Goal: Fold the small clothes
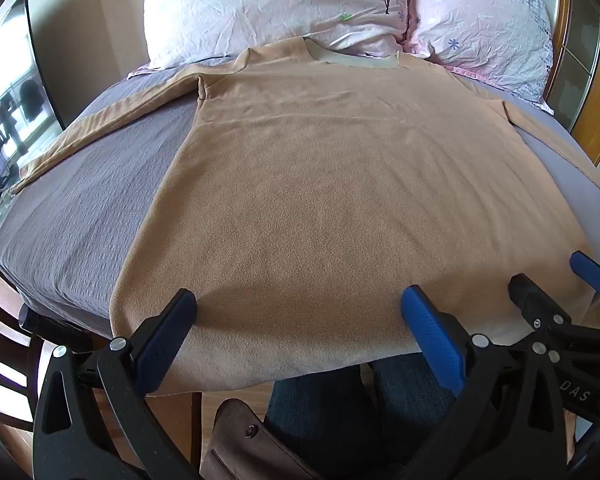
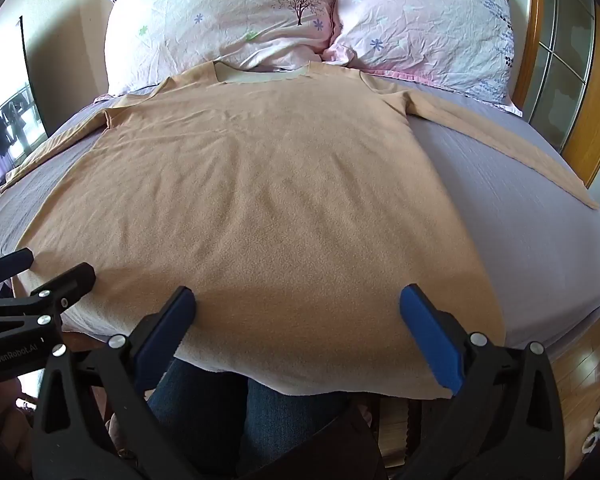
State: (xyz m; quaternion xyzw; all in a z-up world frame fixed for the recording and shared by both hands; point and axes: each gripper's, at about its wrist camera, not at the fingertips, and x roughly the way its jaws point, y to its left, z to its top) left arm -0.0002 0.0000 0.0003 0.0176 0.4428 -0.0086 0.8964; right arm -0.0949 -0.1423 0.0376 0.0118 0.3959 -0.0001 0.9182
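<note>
A tan long-sleeved shirt (image 1: 332, 184) lies flat on the grey bed, neck toward the pillows, both sleeves spread out to the sides; it also shows in the right wrist view (image 2: 268, 200). Its hem hangs over the near bed edge. My left gripper (image 1: 298, 312) is open, its fingers just above the hem on the left half. My right gripper (image 2: 298, 312) is open above the hem on the right half. Each gripper shows at the edge of the other's view: the right one (image 1: 560, 284), the left one (image 2: 48, 268). Neither holds anything.
Two pink floral pillows (image 1: 276, 4) (image 2: 424, 20) lean at the head of the bed. The grey bedsheet (image 1: 80, 208) (image 2: 540, 216) lies on both sides of the shirt. A wooden frame (image 2: 580, 120) stands at the right. The person's jeans-clad legs (image 1: 320, 412) are below the hem.
</note>
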